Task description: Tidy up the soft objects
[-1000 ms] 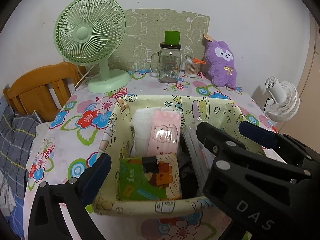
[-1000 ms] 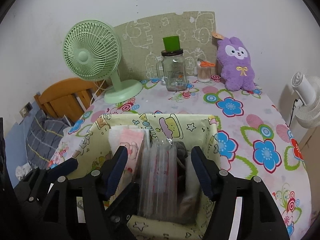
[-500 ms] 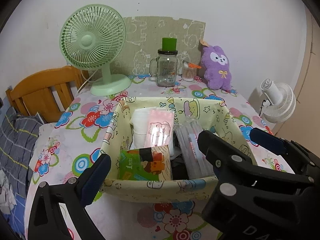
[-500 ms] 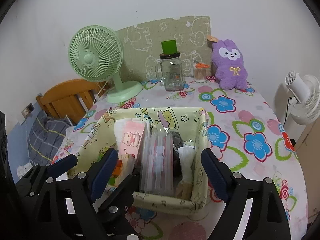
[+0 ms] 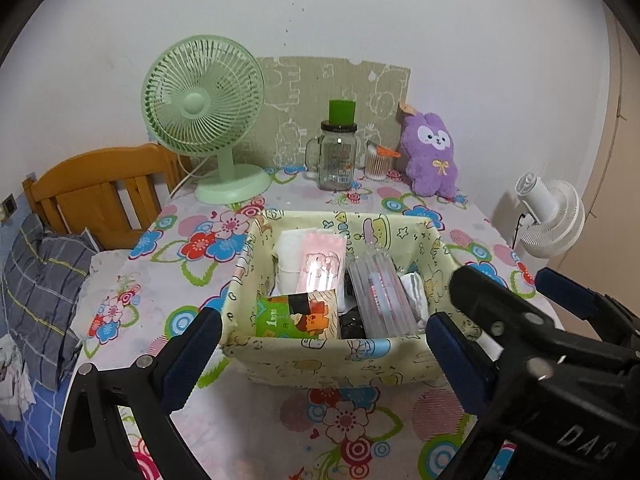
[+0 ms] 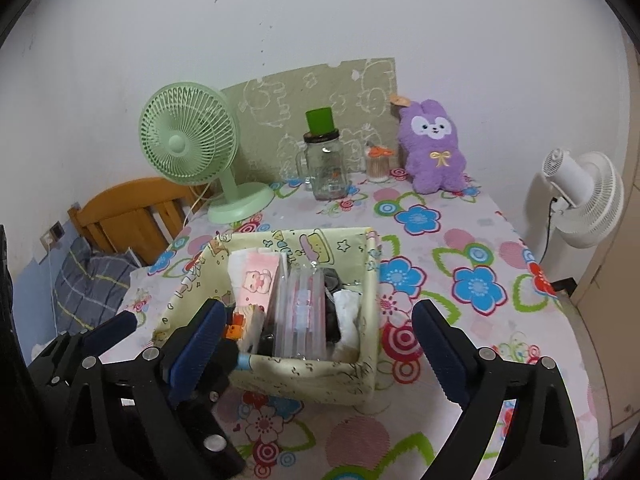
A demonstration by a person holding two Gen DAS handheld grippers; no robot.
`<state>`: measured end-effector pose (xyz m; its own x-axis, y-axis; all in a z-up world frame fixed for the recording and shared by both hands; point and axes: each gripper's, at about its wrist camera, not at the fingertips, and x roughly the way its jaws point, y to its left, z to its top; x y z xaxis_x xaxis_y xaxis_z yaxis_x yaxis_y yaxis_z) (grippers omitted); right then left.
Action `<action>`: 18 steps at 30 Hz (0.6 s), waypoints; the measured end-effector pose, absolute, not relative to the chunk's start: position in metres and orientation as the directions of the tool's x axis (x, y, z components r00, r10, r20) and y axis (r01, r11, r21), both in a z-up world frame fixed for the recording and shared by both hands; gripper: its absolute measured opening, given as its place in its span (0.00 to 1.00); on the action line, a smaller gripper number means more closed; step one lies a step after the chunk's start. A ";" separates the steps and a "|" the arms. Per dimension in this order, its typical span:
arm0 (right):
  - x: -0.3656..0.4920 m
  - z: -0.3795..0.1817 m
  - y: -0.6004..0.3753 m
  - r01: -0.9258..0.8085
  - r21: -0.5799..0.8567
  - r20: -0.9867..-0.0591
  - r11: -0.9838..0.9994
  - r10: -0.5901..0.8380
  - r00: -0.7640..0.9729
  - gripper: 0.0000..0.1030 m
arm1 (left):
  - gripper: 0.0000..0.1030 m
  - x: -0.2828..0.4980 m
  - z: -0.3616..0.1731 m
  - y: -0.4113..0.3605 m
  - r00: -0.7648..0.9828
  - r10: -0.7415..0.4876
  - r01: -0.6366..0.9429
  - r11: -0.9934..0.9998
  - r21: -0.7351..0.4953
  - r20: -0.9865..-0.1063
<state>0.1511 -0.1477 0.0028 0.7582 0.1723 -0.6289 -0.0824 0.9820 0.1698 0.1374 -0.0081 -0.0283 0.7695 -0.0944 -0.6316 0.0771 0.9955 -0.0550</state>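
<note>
My right gripper has its fingers spread wide with nothing pressed between the pads; they have just been opening, and the near end of the basket merely shows through the gap. My left gripper is likewise open and empty, its fingers standing to either side of the basket's near wall without touching it. In the left view the right gripper's dark frame crowds the near right corner, so the two tools sit just beside each other.

Both tools point down at a slant towards the basket from the near side, held above the counter, which I read as a retreat posture after a release, not an approach.

The soft things are in the basket: a pink pack upright at the far left, a green pack in front of it, a clear ribbed pack standing in the middle, a white cloth at the right, and something dark tucked between that I can't identify. They stand on edge, packed side by side, which I think keeps them from slumping.

A purple plush sits at the far edge against the wall, well apart from the basket. If it counts as a soft object, it is not yet stowed.
</note>
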 end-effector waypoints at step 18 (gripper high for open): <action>0.084 0.047 -0.180 0.002 0.138 -0.536 0.990 0.073 0.841 0.97 | 1.00 0.076 0.014 0.008 0.849 -0.036 0.026 0.999 -0.026 -0.527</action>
<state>0.0837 -0.1800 0.0472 0.8408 0.0727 -0.5365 0.0021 0.9905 0.1376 0.0762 0.0077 0.0136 0.8491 -0.0360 -0.5271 0.0260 0.9993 -0.0263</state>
